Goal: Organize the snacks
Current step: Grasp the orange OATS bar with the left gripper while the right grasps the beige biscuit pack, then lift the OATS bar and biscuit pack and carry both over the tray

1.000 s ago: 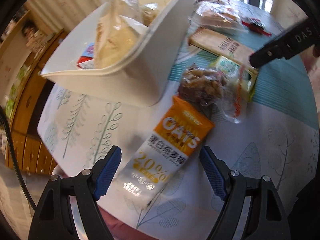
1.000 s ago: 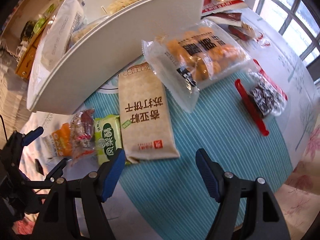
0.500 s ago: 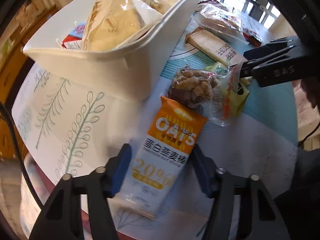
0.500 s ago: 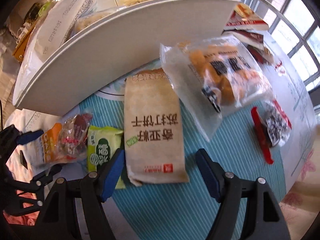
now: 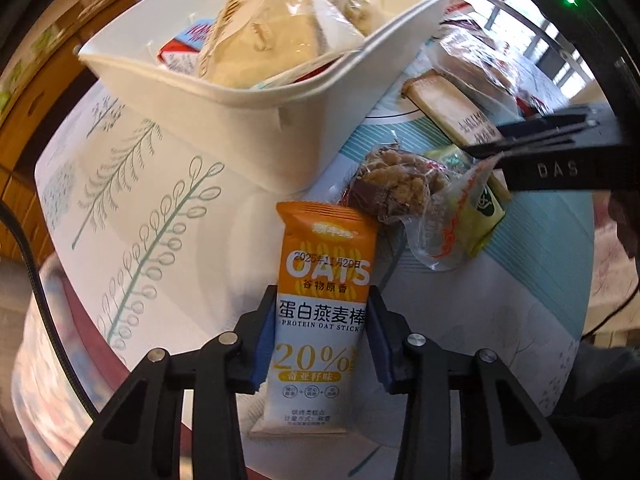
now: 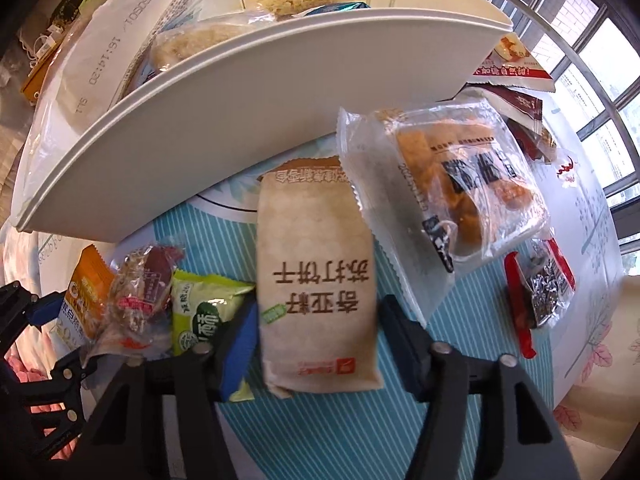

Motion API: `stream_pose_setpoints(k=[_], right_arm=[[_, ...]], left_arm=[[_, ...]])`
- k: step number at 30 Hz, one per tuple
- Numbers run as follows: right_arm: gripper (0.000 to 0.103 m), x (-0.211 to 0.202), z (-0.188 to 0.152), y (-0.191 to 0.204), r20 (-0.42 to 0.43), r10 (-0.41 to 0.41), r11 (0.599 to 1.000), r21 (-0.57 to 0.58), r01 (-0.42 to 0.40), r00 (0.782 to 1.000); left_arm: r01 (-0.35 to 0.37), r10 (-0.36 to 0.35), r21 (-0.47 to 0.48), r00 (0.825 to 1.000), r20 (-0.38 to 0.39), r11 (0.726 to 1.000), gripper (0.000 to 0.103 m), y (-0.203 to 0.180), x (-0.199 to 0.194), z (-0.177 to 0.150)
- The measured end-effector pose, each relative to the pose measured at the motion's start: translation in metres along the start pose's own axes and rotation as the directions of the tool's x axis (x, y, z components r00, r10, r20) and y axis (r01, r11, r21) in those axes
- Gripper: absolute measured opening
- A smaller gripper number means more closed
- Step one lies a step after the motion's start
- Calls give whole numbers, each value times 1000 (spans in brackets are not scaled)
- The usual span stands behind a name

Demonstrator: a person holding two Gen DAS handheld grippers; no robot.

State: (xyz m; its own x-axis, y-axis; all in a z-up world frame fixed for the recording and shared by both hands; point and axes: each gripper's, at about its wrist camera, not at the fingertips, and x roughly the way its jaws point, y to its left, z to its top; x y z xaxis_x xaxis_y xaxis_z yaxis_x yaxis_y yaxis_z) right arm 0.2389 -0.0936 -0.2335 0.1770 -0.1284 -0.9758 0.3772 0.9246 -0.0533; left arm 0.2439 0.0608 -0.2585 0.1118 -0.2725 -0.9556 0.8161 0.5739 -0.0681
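An orange-and-white protein oat stick [image 5: 324, 312] lies flat on the tablecloth. My left gripper [image 5: 320, 340] points down over it, its jaws closing, both blue pads against the packet's long sides. In the right wrist view the same stick [image 6: 82, 292] shows at far left. My right gripper [image 6: 316, 344] hangs over a beige cracker pack [image 6: 316, 264]. Its jaws are closing with the pack's near end between them, and a thin gap remains on the right. A white bin [image 5: 240, 128] holding several snack bags stands just behind both packets.
Between the two packets lie a clear-wrapped nut cake [image 6: 140, 280] and a green packet [image 6: 200, 312]. A clear bag of fried snacks [image 6: 452, 184] overlaps the cracker pack's far right corner. A red-clipped bag [image 6: 536, 288] lies further right. The table edge is near the left gripper.
The left jaws have closed from wide apart onto the oat stick and rolled square to it. The right gripper has slid left over the cracker pack, and its jaws have narrowed.
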Motion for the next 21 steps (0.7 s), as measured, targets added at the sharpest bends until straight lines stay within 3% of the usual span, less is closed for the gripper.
stream_pose_setpoints(k=[9, 21], right_arm=[[54, -2, -8, 8, -134, 22, 999, 47, -15, 991], [54, -20, -22, -2, -302, 176, 974, 191, -122, 937]], left_arm=[[22, -32, -202, 998, -48, 979, 38, 4, -9, -14], [72, -70, -350, 997, 20, 934, 38, -12, -59, -37]])
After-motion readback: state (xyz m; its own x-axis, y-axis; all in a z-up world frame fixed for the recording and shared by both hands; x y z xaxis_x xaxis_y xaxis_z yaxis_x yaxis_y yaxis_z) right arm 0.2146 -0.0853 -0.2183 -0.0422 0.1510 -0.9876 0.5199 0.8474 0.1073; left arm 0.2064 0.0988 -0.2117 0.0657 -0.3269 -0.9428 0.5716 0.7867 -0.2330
